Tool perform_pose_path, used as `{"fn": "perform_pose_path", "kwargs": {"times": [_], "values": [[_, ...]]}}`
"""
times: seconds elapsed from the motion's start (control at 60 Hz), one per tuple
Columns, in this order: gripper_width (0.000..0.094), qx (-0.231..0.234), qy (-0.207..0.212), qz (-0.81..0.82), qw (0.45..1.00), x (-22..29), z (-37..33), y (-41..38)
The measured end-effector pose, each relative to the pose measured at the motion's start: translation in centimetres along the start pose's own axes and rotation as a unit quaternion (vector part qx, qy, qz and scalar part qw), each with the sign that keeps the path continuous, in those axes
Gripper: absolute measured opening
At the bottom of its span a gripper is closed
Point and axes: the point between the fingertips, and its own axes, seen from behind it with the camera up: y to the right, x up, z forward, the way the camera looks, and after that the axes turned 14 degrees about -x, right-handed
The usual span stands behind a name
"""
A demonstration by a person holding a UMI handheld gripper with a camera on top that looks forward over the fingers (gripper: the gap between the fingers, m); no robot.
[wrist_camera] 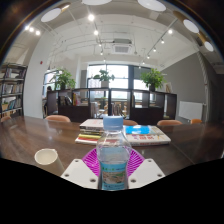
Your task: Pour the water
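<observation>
Holding the water bottle (114, 160) upright between the two fingers, the tongs (113, 172) are clamped on it: both purple pads (93, 160) press its sides, bottle body filling the gap.

Progress, as a judgement: grasp done, pour not started. Bottle is vertical, no tilt, and its white cap (114, 122) looks to be on, so uncapping may be pending too.

Contents:
- bottle: clear plastic with a blue label; water level can't be read from this view.
- paper cup (46, 156): white, standing on the dark wooden table (30, 140) to the left of the bottle, toward the near edge, apart from the tongs. Inside looks pale; can't tell if dry or holding any water. Likely pour target.

Left to do: carry bottle over the cup, tilt, fill, right it.

Other stuff on the table: stack of books (93, 130) beyond the bottle, mid-table; another book with a blue cover (148, 131) to the right of that stack. Neither sits between bottle and cup. Chairs (58, 118) along the far edge, plants (153, 78) by the windows behind.
</observation>
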Motion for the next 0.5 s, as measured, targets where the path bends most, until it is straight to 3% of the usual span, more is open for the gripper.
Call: {"fn": "perform_pose_path", "kwargs": {"times": [0.117, 0.15, 0.3, 0.417, 0.5], "values": [[0.0301, 0.006, -0.028, 0.003, 1.0, -4.0, 0.4, -0.2], [0.03, 0.006, -0.003, 0.008, 1.0, -3.6, 0.6, -0.2], [0.0344, 0.002, -0.007, 0.009, 1.0, -3.6, 0.2, 0.2], [0.0475, 0.0, -0.013, 0.011, 1.0, -3.7, 0.1, 0.2], [0.0706, -0.009, -0.037, 0.012, 0.999, -4.6, -0.4, 0.5]]}}
